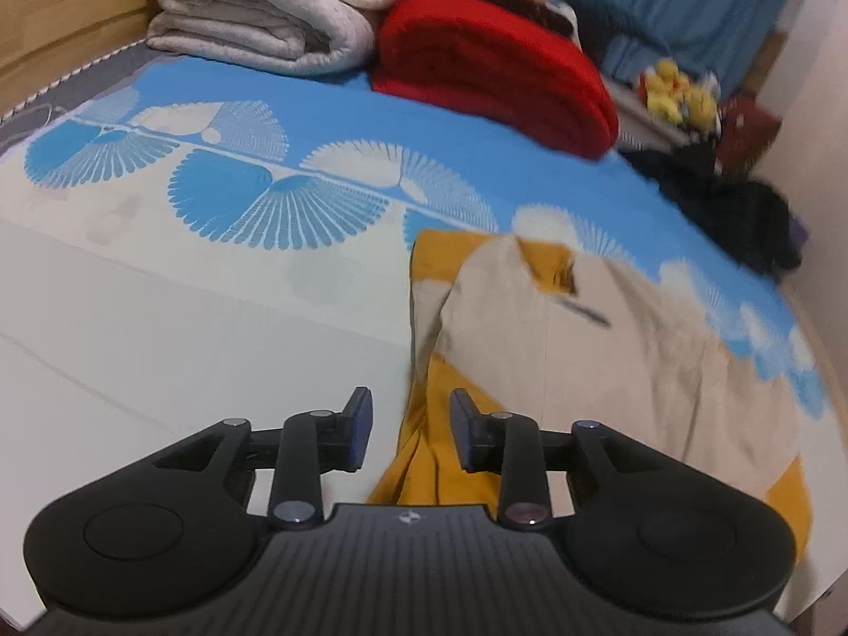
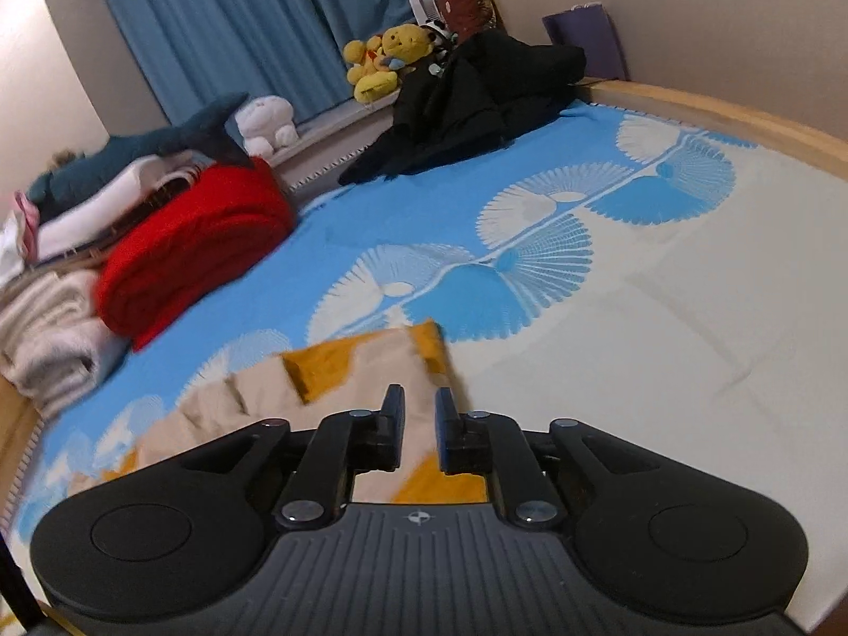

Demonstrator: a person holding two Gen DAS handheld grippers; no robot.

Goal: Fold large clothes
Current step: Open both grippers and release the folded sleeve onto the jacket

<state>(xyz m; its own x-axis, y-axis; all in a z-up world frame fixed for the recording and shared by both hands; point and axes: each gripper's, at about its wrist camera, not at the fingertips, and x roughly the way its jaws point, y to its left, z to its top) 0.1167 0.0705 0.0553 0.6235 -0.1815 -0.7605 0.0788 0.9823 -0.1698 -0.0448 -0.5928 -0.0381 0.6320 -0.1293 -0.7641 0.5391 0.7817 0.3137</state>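
Both tongs stand apart with nothing pinched: I see my left gripper (image 1: pixel 408 432) gaping wider than my right gripper (image 2: pixel 418 426). Below them the folded mustard-and-beige cloth garment (image 1: pixel 599 328) lies flat on the blue-and-white fan-patterned bedsheet (image 1: pixel 222 297), its long axis running away from me. Only the right view shows the yellow plush bear (image 2: pixel 395 55) by the blue curtain (image 2: pixel 233 16).
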